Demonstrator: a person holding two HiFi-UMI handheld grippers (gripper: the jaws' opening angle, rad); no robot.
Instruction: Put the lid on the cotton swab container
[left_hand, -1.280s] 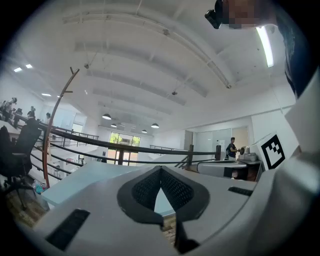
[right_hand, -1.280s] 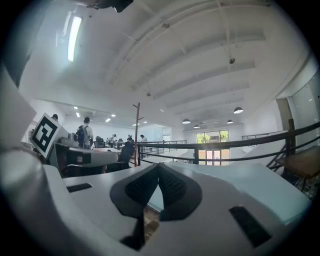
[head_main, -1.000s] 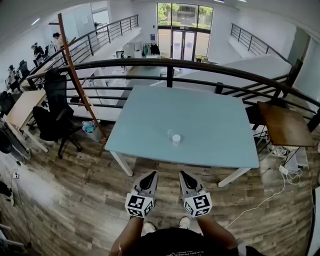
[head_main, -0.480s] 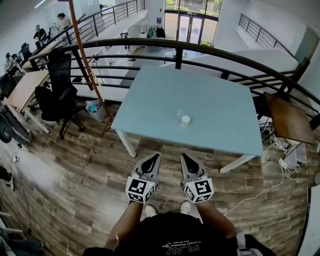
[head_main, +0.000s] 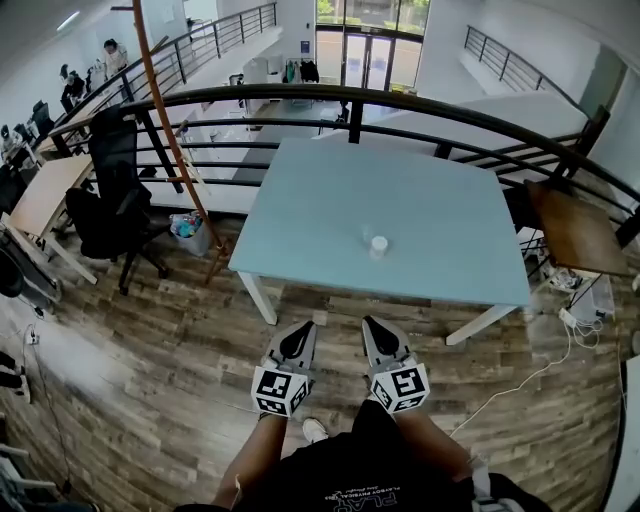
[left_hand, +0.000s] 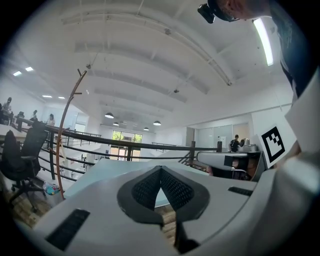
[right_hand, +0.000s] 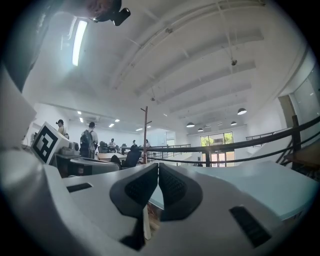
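On the light blue table a small white round container stands near the front edge, with a clear lid lying just behind it to the left. Both grippers hang over the wooden floor, short of the table. My left gripper is shut and empty, its tips touching. My right gripper is shut and empty as well, its pads meeting. Neither gripper view shows the container.
A black metal railing curves behind the table. A black office chair and a slanting wooden pole stand left. A brown side table is at right, and a white cable lies on the floor.
The view has come nearer the table, which now sits closer and slightly right. Both grippers stay shut, side by side below it.
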